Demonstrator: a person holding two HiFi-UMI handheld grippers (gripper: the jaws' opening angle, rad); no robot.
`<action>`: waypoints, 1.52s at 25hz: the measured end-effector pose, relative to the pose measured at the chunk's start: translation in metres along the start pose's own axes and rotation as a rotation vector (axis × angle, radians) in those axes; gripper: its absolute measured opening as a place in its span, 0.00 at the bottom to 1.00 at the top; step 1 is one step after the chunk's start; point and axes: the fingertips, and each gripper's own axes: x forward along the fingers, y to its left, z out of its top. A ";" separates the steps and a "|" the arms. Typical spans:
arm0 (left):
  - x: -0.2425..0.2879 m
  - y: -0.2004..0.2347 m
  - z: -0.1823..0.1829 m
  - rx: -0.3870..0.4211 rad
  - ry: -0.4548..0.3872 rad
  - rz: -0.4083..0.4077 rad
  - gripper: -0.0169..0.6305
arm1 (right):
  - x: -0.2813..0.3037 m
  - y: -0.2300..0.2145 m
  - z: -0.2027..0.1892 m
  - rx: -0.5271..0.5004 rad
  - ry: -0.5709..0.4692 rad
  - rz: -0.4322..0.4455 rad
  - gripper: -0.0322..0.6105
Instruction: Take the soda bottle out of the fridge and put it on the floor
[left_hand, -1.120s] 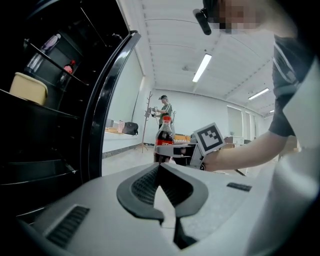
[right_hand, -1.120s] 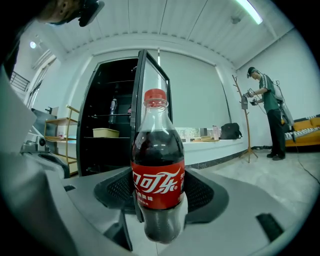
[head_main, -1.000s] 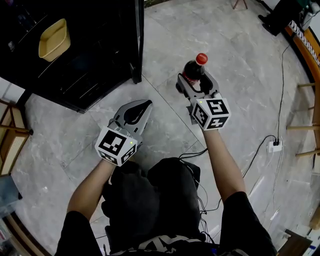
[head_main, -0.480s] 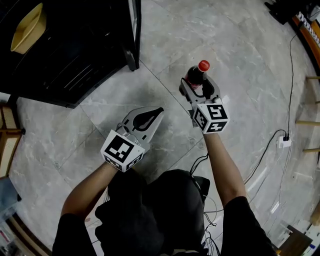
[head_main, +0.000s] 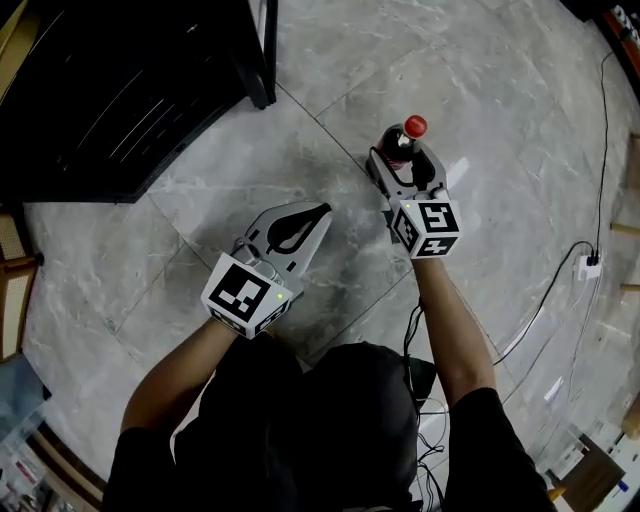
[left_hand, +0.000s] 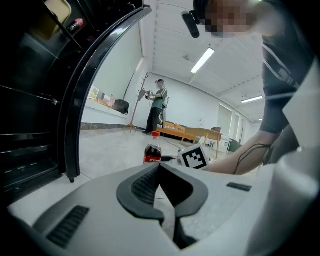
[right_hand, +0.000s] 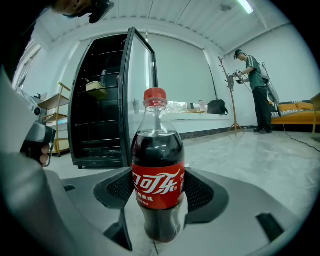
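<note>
The soda bottle (head_main: 399, 142) has dark cola, a red cap and a red label, and it stands upright in front of me to the right. My right gripper (head_main: 404, 170) is shut on it, with both pads pressed against the label of the bottle (right_hand: 157, 186). Whether its base touches the floor is hidden. My left gripper (head_main: 318, 212) hovers over the grey tiles to the left, shut with nothing in it, its tips together (left_hand: 159, 167). From there the bottle (left_hand: 152, 151) shows beyond the jaws. The black fridge (head_main: 120, 90) stands open at the upper left.
The fridge door (head_main: 262, 50) juts out toward the bottle. A yellow tub (right_hand: 97, 90) sits on a fridge shelf. A power strip (head_main: 590, 266) with cables lies on the floor to the right, and a wooden chair (head_main: 14, 262) stands at the left. Another person (right_hand: 255, 90) stands far off.
The right gripper has carried the bottle farther from the fridge, which has slid toward the upper left of the head view. The left gripper has stayed shut beside it.
</note>
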 end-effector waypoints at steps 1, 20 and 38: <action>0.001 0.002 -0.002 -0.003 0.004 0.002 0.04 | 0.001 -0.001 -0.003 0.006 -0.004 -0.005 0.54; 0.008 0.003 -0.018 -0.025 0.025 0.003 0.04 | -0.011 0.003 -0.015 0.015 -0.070 -0.035 0.54; -0.011 -0.014 0.087 -0.022 0.017 -0.010 0.04 | -0.052 0.010 0.095 -0.040 -0.045 -0.025 0.55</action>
